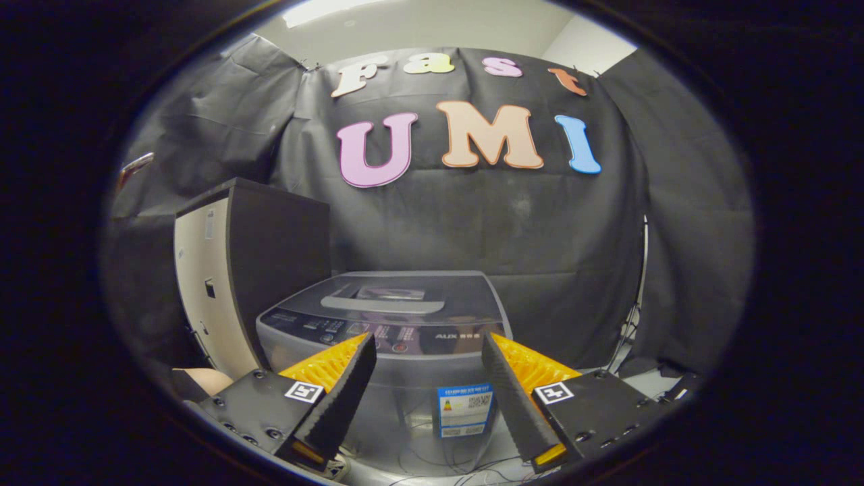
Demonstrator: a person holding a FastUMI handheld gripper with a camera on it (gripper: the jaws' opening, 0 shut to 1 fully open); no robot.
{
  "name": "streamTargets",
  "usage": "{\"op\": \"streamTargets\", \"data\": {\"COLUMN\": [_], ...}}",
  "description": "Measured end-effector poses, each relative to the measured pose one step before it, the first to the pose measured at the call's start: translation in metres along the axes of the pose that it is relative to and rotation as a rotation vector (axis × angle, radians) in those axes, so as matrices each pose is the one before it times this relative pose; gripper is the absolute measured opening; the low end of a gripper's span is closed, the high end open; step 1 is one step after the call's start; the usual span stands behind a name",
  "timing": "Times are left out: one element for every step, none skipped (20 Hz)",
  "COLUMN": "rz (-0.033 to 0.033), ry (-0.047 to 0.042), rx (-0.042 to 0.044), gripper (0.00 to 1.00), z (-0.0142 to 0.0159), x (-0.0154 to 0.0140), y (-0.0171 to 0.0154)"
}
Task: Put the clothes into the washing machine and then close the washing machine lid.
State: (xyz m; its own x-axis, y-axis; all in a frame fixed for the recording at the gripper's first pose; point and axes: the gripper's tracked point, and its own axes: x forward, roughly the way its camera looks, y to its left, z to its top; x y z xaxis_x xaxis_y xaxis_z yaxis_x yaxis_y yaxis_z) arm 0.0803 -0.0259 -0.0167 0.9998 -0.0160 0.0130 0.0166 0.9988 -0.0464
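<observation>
A grey top-loading washing machine (pixel 398 317) stands just beyond my fingers, in front of the black cloth wall. Its lid (pixel 391 293) lies flat and shut, with a handle bar across it and a control panel (pixel 364 331) along the front edge. My gripper (pixel 426 345) is open, its two fingers spread wide in front of the machine's control panel with nothing between them. No clothes are in sight.
A dark cabinet with a pale side panel (pixel 236 270) stands close to the left of the machine. A sticker (pixel 464 410) is on the machine's front. Cables lie on the floor below. A stand's pole (pixel 638 297) rises at the right by the cloth.
</observation>
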Motion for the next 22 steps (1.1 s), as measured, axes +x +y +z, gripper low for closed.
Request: {"op": "streamTargets", "data": {"rz": [-0.00184, -0.00372, -0.0038, 0.0017, -0.00216, 0.00176, 0.0037, 0.00586, 0.00402, 0.00136, 0.00097, -0.00372, -0.00765, -0.00756, -0.00733, -0.00767, -0.0062, -0.00299, -0.0003, -0.00145, -0.00116, 0.00065], "ry": [0.00692, 0.00319, -0.01307, 0.00349, 0.01411, 0.02318, 0.02271, 0.01183, 0.00137, -0.00539, -0.00802, -0.00605, 0.00385, 0.00953, 0.00883, 0.00439, 0.00245, -0.00168, -0.00315, -0.00286, -0.00068, -0.00284], "rx": [0.00061, 0.003, 0.01263, 0.00943, 0.00747, 0.00833, 0.00461, 0.00048, -0.0031, -0.00471, -0.00218, 0.00022, 0.00264, 0.00574, 0.00728, 0.00319, 0.00242, 0.00318, 0.00271, 0.00057, 0.00086, -0.00072], "gripper": [0.98, 0.98, 0.98, 0.98, 0.98, 0.97, 0.97, 0.97, 0.97, 0.97, 0.97, 0.97, 0.97, 0.97, 0.97, 0.97, 0.97, 0.98, 0.98, 0.98, 0.98, 0.98], "z": [-0.00216, -0.00116, 0.00479, -0.00302, -0.00303, -0.00477, -0.00519, -0.00132, 0.00077, 0.00135, 0.00234, 0.00117, -0.00052, -0.00346, -0.00217, 0.0004, 0.00024, 0.00081, 0.00107, 0.00023, 0.00061, 0.00036], "x": [-0.00365, -0.00335, -0.00841, 0.00738, -0.00138, 0.00032, -0.00034, -0.00172, -0.00203, -0.00094, 0.00009, -0.00107, -0.00033, -0.00126, -0.0015, -0.0029, -0.00199, -0.00304, -0.00326, -0.00266, -0.00292, -0.0032], "y": [-0.00158, -0.00146, -0.00117, -0.00066, -0.00012, 0.00036, 0.00066, 0.00209, 0.00152, 0.00054, 0.00039, -0.00136, -0.00266, -0.0019, -0.00174, -0.0019, -0.00164, -0.00057, -0.00007, -0.00031, 0.00008, 0.00063]}}
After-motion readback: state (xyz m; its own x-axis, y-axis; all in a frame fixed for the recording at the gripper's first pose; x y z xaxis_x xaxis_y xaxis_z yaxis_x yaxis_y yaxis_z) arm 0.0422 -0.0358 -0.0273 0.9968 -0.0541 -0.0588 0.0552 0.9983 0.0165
